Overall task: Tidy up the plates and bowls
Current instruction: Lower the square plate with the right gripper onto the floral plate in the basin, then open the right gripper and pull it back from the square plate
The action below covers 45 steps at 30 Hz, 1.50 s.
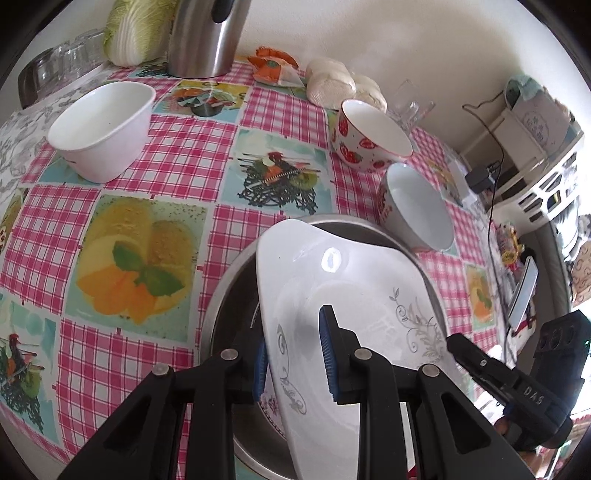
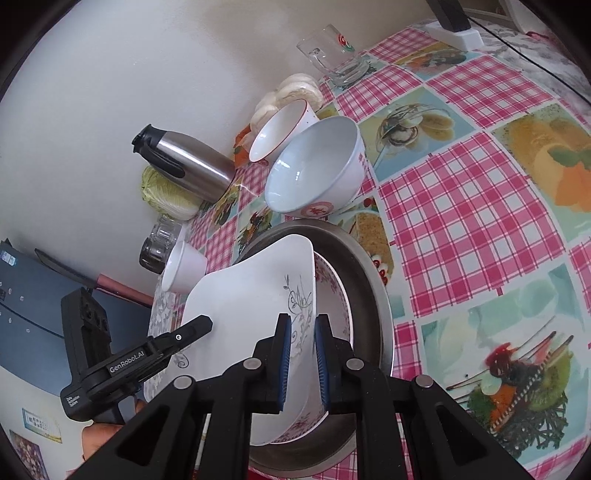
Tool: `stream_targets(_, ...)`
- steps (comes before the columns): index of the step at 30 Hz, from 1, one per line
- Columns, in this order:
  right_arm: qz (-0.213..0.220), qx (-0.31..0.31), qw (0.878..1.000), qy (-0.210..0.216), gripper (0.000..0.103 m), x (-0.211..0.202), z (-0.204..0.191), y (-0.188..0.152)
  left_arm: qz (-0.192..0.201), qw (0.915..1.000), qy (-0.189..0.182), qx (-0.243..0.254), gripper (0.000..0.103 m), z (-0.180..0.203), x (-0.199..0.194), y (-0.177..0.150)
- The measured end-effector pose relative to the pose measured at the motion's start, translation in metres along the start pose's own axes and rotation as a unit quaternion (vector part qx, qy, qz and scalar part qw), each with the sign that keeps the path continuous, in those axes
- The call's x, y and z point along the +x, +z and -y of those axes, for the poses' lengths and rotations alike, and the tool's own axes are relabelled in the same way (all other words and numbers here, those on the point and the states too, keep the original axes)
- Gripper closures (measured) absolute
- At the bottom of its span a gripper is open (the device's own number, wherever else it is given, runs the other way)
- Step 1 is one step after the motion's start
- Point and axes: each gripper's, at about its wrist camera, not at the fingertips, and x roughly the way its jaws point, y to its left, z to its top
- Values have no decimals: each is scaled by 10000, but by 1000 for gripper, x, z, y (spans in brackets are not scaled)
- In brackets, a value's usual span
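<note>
A white square plate (image 1: 332, 295) with grey floral print is held tilted over a steel basin (image 1: 229, 306). My left gripper (image 1: 295, 360) has its blue pads on either side of the plate's near edge. My right gripper (image 2: 303, 360) is shut on the plate's other edge (image 2: 258, 295). A pink-flowered plate (image 2: 332, 295) lies in the basin (image 2: 369, 280) under it. A white bowl (image 1: 103, 129), a strawberry bowl (image 1: 369, 136) and a red-marked bowl (image 1: 417, 206) stand on the table. The red-marked bowl (image 2: 314, 170) also shows in the right wrist view.
A steel kettle (image 1: 207, 37), cabbage (image 1: 133, 33), glasses (image 1: 62, 62) and buns (image 1: 332, 81) line the back wall. A glass mug (image 2: 332, 51) stands by the wall. The checked tablecloth (image 1: 110, 221) lies open to the left of the basin.
</note>
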Motion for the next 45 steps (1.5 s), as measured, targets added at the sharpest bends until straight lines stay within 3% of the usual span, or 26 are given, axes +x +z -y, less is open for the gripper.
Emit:
stream_targets(4, -39, 40, 9997, -220, 87, 4, 7, -1, -267, 9996, 96, 80, 72, 2, 16, -5)
stream_targets(7, 13, 145, 9997, -202, 86, 4, 11, 0, -340, 9994, 22, 86, 71, 2, 19, -7)
stream_targets(13, -30, 163, 9991, -378, 86, 6, 15, -1, -356, 9984, 257, 362, 71, 11, 22, -7)
stream_targets(20, -23, -345, 9958, -845, 88, 12, -2, -3, -427, 9981, 240, 359, 69, 10, 24, -4)
stream_targets(23, -21, -587, 9920, -1114, 88, 15, -10, -4, -490, 9978, 234, 386, 67, 11, 25, -4)
stream_targets(27, -5, -984, 9833, -1531, 84, 19, -22, -6, -639, 9969, 175, 433, 53, 16, 25, -4)
stream_targets(34, 310, -1661, 9633, -2087, 79, 15, -50, -9, -741, 9962, 252, 374, 53, 15, 16, -3)
stream_targets(37, 454, -1863, 9567, -2192, 61, 11, -59, -12, -752, 9965, 201, 315, 51, 13, 13, -2)
stream_targets(38, 482, -1923, 9547, -2221, 47, 11, -61, -13, -757, 9965, 190, 306, 50, 13, 12, -1)
stream_targets(43, 491, -2156, 9480, -2287, 32, 16, -69, -15, -487, 9956, 585, 554, 33, 18, -5, 4)
stream_targets(45, 482, -2194, 9469, -2301, 27, 18, -69, -16, -390, 9949, 704, 611, 32, 17, -10, 6)
